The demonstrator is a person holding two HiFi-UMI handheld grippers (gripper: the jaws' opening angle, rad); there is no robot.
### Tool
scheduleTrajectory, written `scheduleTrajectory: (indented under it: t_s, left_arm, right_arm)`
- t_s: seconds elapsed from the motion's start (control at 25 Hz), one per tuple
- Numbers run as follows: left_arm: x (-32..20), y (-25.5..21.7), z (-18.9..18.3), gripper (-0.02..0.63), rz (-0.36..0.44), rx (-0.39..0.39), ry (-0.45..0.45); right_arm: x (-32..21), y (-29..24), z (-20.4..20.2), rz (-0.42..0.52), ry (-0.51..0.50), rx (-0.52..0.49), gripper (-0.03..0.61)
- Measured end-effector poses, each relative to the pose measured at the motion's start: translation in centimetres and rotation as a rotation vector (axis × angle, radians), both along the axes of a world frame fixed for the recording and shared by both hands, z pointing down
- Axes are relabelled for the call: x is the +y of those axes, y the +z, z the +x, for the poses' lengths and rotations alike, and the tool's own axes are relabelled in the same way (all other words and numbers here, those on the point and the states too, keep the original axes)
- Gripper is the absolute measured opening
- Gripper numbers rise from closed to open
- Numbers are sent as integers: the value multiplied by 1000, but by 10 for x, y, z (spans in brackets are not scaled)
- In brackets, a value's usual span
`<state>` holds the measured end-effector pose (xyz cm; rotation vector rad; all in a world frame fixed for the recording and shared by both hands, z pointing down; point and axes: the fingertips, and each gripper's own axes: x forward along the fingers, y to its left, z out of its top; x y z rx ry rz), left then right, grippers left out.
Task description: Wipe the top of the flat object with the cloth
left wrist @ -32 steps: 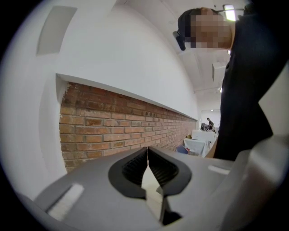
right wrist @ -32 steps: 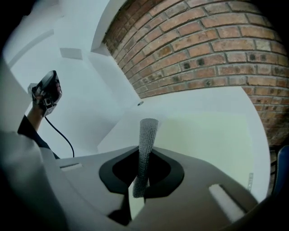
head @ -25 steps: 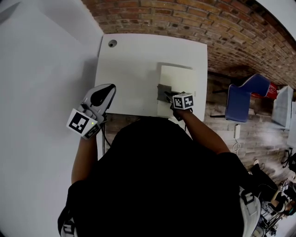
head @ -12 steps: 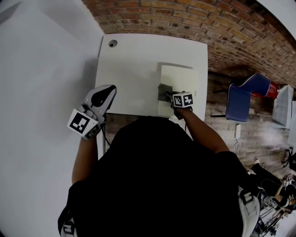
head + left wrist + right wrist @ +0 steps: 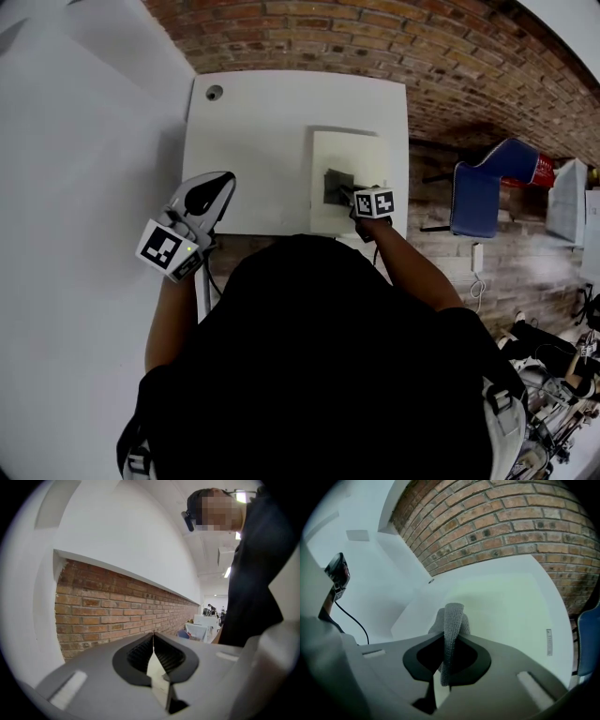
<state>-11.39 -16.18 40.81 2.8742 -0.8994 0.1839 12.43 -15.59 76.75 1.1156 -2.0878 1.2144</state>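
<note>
The right claw (image 5: 349, 193) has slid the grey cloth (image 5: 336, 183) inward from the left edge of the flat object (image 5: 364, 155), pinching it there on the desk (image 5: 253, 141). The left claw (image 5: 217, 186), jaws together and empty, hovers at the desk's near edge

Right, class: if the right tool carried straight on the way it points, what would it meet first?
The right tool, shut on the grey cloth, points low across the pale flat object, so the cloth would likely press that top first. The brick wall lies beyond it. Depth is uncertain.
</note>
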Motion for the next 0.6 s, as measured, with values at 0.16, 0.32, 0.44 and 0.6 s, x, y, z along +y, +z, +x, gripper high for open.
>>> scheduleTrajectory:
  t_s: [0.16,0.32,0.44,0.6]
  left_arm:
    - [1,1,7,3,2,7,21]
    - [-2,3,17,3,3,13,42]
    - [-2,3,22,3,4,16,56]
    - [-1,4,29,3,9,19,66]
  right_arm:
    - [4,1,20,1,33,23,11]
    - [7,3,42,4,59,50,11]
    - [12,4,58,-2,85,66,11]
    - [14,6,81,1,118,89,11]
